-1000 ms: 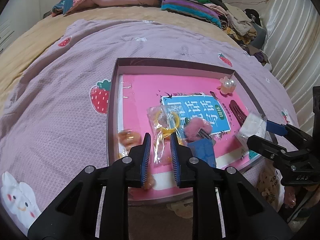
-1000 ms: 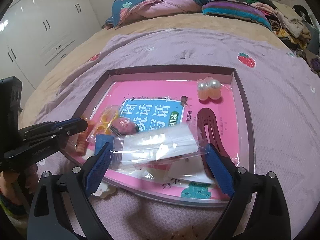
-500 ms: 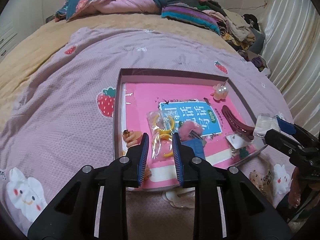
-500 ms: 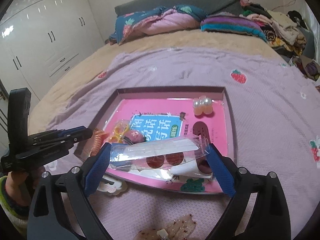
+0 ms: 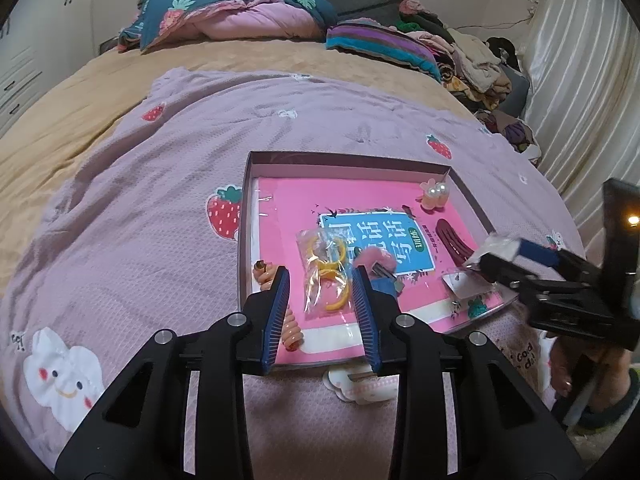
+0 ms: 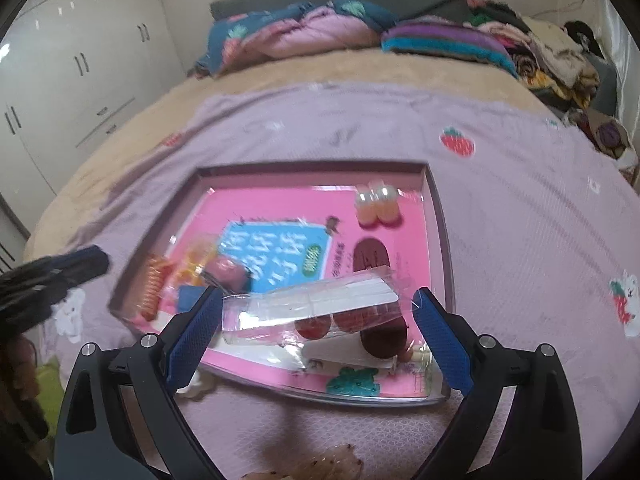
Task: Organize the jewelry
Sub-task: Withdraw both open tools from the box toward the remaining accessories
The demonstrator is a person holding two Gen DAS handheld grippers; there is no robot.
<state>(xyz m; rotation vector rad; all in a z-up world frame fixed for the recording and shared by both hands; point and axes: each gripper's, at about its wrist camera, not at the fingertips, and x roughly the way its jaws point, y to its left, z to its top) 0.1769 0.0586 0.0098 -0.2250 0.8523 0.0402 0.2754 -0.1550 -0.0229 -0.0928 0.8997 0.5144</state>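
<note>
The right tool point(image 6: 318, 320) grips a clear packet point(image 6: 312, 310) between its fingers, above the tray's point(image 6: 438, 232) near edge. The left tool point(image 5: 320, 312) stands open and empty, a bag of yellow rings point(image 5: 326, 272) lying in the tray just ahead of its fingertips.

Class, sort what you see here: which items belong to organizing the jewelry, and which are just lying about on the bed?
Belongs to the job:
tray
clear packet in the right claw
bagged yellow rings
pearl clip
dark red hair clip
orange spiral tie
left claw

Lying about:
folded quilt
clothes pile
wardrobe
</note>
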